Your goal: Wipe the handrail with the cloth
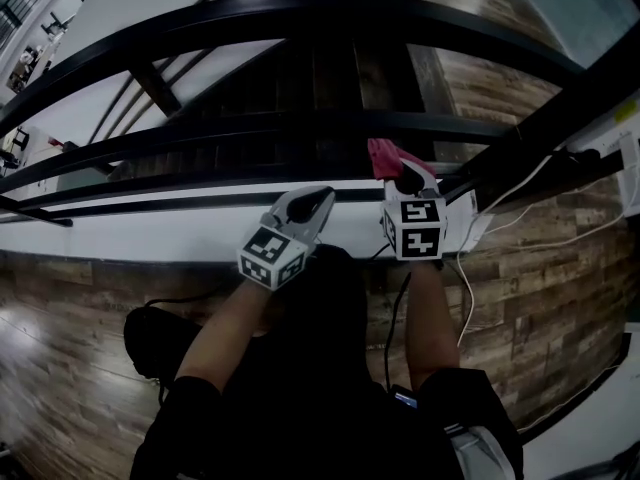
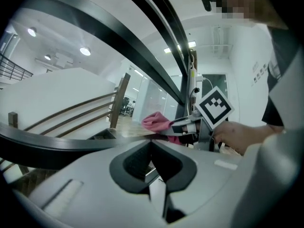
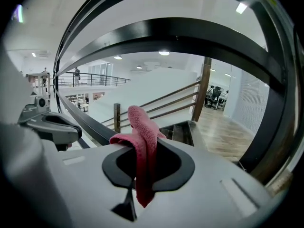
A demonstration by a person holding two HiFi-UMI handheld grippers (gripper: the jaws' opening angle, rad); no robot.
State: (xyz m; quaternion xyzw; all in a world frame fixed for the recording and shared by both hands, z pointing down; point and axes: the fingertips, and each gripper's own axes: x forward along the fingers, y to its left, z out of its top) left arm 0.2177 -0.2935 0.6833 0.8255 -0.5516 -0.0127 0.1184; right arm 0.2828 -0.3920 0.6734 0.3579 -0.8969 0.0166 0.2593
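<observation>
Pink cloth (image 3: 141, 141) is clamped between the jaws of the right gripper (image 3: 145, 167), one end standing up past their tips and the other hanging behind them (the black handrail (image 3: 190, 34) arches above and ahead). The left gripper (image 2: 153, 167), just beside it, has its jaws together on nothing.

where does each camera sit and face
Head view: on the person's head, looking down past both forearms at left gripper, right gripper, cloth, handrail.
Left gripper view: on the left gripper, along its shut jaws toward the right gripper.
Right gripper view: on that gripper, along jaws shut on the cloth.
All share the cloth.
</observation>
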